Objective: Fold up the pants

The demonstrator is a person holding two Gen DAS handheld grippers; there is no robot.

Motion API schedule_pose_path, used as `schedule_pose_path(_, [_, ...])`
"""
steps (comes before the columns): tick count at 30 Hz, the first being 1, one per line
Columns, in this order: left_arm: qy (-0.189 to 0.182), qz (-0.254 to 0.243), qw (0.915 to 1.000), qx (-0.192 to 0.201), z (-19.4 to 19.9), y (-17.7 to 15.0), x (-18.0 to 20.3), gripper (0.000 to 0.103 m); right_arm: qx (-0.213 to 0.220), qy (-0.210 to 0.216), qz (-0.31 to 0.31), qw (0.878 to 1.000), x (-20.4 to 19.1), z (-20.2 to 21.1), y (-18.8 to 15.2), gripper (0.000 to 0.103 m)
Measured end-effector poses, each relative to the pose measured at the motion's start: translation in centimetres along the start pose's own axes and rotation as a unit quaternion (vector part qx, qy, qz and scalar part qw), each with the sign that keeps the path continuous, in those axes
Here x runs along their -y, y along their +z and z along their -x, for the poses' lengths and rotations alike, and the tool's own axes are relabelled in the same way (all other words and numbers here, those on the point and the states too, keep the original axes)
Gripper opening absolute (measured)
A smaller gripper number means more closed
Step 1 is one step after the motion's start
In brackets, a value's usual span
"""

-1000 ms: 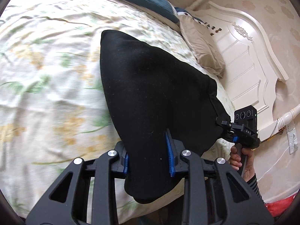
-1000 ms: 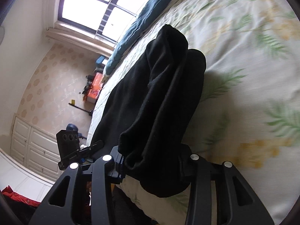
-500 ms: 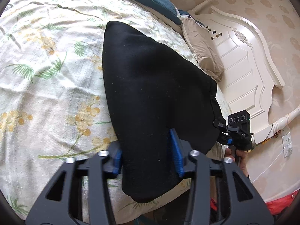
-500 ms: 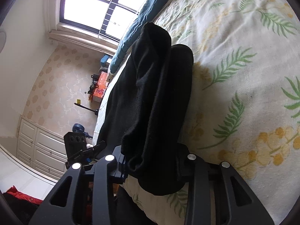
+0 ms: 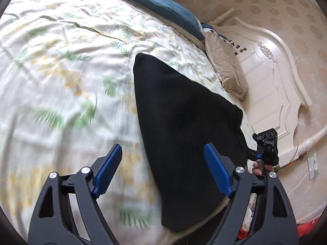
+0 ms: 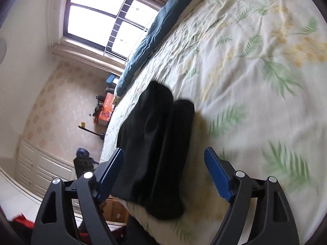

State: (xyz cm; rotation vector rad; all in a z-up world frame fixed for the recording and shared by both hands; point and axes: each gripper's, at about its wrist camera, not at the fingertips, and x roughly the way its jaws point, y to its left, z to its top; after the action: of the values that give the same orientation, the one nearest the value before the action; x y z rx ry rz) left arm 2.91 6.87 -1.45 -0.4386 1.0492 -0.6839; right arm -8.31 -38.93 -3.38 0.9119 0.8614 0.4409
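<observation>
Left tool (image 5: 163, 169): jaws apart, just been opening, pads clear of the folded black pants (image 5: 184, 138) between them. Right tool (image 6: 164, 170): jaws likewise apart, just been opening, nothing gripped. Pants lie flat at the bed's near edge on the floral bedspread (image 5: 67, 85). Beyond: blue blanket (image 5: 163, 6), tan pillow (image 5: 226, 69), white headboard (image 5: 273, 81).

The folded pants (image 5: 184, 134) are lying on the bed (image 5: 67, 77) near its front edge, with the left tongs (image 5: 163, 171) and right tongs (image 6: 163, 173) standing at opposite ends of them. A blanket (image 5: 163, 6) is lying along the bed's far side below the window (image 6: 98, 18), and a pillow (image 5: 226, 71) is resting against the headboard (image 5: 271, 85).
</observation>
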Motion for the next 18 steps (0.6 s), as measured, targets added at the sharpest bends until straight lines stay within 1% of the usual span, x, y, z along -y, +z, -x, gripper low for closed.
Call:
schedule_pose_path(3, [-0.004, -0.006, 0.9999, -0.012, -2.3, 2.5, -0.4, 0.082, -0.012, 0.005, 0.003, 1.0, 0.4, -2.5, 2.1, 0.08])
schedule_pose_path(8, [0.003, -0.02, 0.9994, -0.028, -5.0, 4.9, -0.6, 0.082, -0.017, 0.004, 0.014, 1.0, -0.2, -5.2, 4.4, 0.08])
schedule_pose_path(11, [0.003, -0.026, 0.9992, -0.031, -6.0, 5.8, -0.5, 0.083, -0.024, -0.004, 0.017, 1.0, -0.2, -6.7, 5.0, 0.081])
schedule_pose_path(14, [0.003, -0.027, 0.9992, -0.03, -6.9, 6.3, -0.4, 0.084, -0.021, -0.004, 0.03, 0.999, -0.6, -7.5, 5.1, 0.081])
schedule_pose_path(18, [0.009, -0.029, 0.999, -0.034, -7.3, 6.5, -0.3, 0.083, -0.029, -0.005, 0.042, 0.999, -0.8, -7.9, 5.3, 0.08])
